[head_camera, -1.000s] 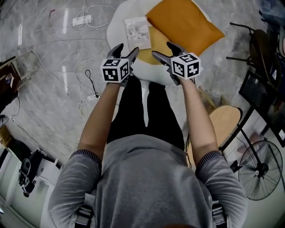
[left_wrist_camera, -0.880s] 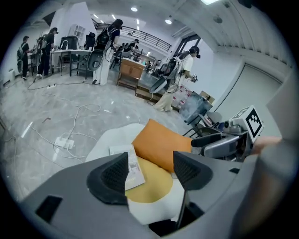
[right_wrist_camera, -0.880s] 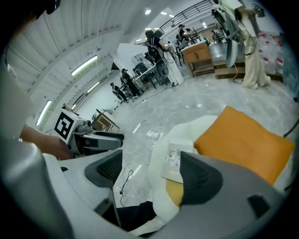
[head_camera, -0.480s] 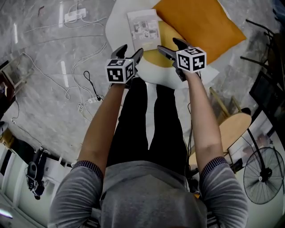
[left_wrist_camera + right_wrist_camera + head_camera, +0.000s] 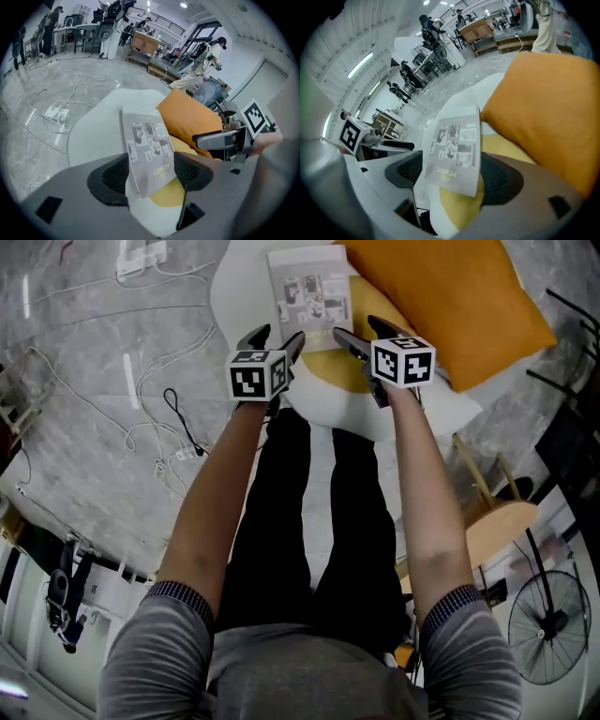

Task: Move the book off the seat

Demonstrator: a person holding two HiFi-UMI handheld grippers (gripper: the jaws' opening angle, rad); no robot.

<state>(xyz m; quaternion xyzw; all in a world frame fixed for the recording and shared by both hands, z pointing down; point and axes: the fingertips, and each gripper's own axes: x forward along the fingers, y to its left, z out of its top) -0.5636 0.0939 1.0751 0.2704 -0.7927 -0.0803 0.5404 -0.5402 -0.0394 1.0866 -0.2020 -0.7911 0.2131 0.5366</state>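
Note:
A thin grey book (image 5: 314,287) with small pictures on its cover lies flat on the white seat (image 5: 239,282), partly over a yellow cushion (image 5: 337,367). My left gripper (image 5: 277,337) hovers just short of the book's near edge, jaws open and empty. Beside it my right gripper (image 5: 362,331) is also open and empty. In the left gripper view the book (image 5: 149,150) shows between the open jaws of the left gripper (image 5: 152,176). The right gripper view frames the book (image 5: 454,150) the same way in the right gripper (image 5: 454,173).
A big orange pillow (image 5: 450,292) leans on the seat's right side, touching the book's edge. Cables and a power strip (image 5: 141,253) lie on the marble floor at the left. A wooden stool (image 5: 497,521) and a fan (image 5: 553,624) stand at the right.
Both grippers have moved forward toward the book, still open. The book and pillow now sit lower and larger in the head view.

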